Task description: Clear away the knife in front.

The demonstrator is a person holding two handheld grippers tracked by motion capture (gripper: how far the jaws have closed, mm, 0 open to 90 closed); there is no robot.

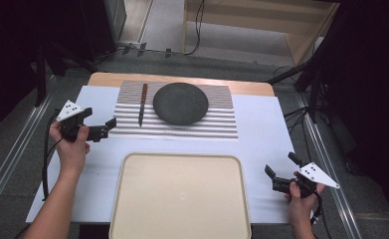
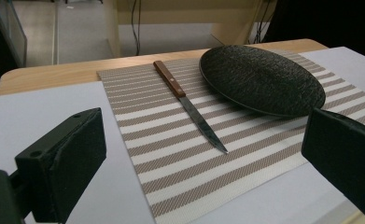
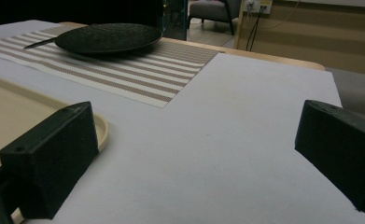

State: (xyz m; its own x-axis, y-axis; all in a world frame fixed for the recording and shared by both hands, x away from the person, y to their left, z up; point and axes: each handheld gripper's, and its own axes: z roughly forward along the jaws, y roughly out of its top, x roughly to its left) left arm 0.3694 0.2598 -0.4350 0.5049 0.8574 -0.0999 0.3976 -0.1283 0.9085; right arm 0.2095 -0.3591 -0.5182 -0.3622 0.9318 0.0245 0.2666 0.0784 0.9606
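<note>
Left gripper (image 1: 113, 126): held at table's left side, just off the left edge of the striped beige-and-white woven placemat (image 1: 222, 119). Jaws spread wide, nothing between them. In left gripper view the jaws frame the mat, w/ the knife straight ahead.

Wooden-handled steel knife (image 1: 142, 103): lies flat on the mat's left part, handle toward far edge, tip toward the person. Just beside the plate, not touching it. Near the left gripper but apart from it.

Round dark textured plate (image 1: 180, 103): sits on the mat, approx. centre, right of the knife. Nothing on it.

Right gripper (image 1: 280, 173): at table's right side near the front, over the white table covering (image 1: 261, 134). Jaws spread wide, nothing held. Well apart from mat, plate and knife. In right gripper view its left jaw stands in front of the tray's corner.

Large cream rectangular plastic tray (image 1: 132, 164): at front centre, between the two hands, its far rim near the mat's front edge. Nothing in it.
</note>
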